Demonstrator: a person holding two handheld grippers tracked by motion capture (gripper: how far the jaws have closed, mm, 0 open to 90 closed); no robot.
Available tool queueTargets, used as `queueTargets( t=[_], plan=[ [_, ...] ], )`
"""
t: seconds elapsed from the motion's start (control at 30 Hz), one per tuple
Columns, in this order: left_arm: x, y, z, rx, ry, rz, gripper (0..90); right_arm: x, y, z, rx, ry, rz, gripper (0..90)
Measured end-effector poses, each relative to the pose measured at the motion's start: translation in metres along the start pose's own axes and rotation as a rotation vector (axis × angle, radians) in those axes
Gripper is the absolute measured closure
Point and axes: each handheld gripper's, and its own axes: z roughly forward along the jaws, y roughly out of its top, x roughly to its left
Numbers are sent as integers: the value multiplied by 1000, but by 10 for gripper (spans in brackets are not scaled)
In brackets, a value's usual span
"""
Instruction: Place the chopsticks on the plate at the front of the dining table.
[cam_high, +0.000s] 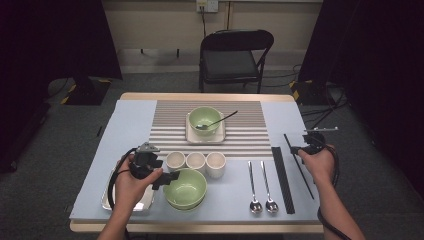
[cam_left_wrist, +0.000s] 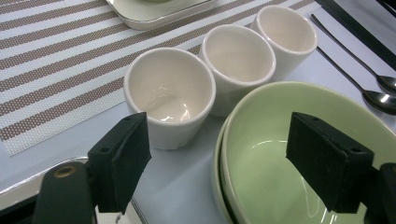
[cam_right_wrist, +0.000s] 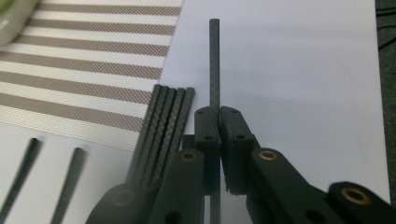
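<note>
My right gripper (cam_high: 300, 149) (cam_right_wrist: 218, 116) is shut on a single black chopstick (cam_right_wrist: 214, 60) at the table's right side. The stick (cam_high: 309, 188) runs slantwise under the hand, beside a bundle of black chopsticks (cam_high: 281, 177) (cam_right_wrist: 163, 121). My left gripper (cam_high: 167, 179) (cam_left_wrist: 224, 154) stands open at the left rim of two stacked green bowls (cam_high: 186, 189) (cam_left_wrist: 289, 112). One pad is over the bowl and the other is outside it, near the closest of three white cups (cam_high: 195, 161) (cam_left_wrist: 168, 93). Nothing is gripped between the pads.
A metal tray (cam_high: 111, 200) (cam_left_wrist: 28, 189) lies under the left hand. Two spoons (cam_high: 260, 189) lie left of the chopstick bundle. Farther back, a green bowl (cam_high: 205, 119) with a spoon (cam_high: 220, 120) sits on a white plate on the striped placemat (cam_high: 240, 135). A chair (cam_high: 235, 55) stands beyond the table.
</note>
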Motion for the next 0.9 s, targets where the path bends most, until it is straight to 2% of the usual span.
queueTargets(
  t=[0.1,0.43,0.57,0.67,0.8,0.9],
  plan=[
    [-1,0,0,-3,-4,-4,214,5,4,-5,-24,24,-11,867],
    [-7,3,1,-20,-22,-12,211,24,19,-14,-50,65,-42,867],
    [-9,4,2,-5,-27,-3,208,33,24,-16,-63,84,-56,867],
    [-11,5,5,-6,-38,-13,202,39,28,-18,-65,93,-62,867],
    [-12,7,5,7,-50,8,208,43,32,-20,-77,100,-78,867],
    [-13,9,7,-9,-70,31,221,49,35,-22,-83,99,-96,867]
  ],
)
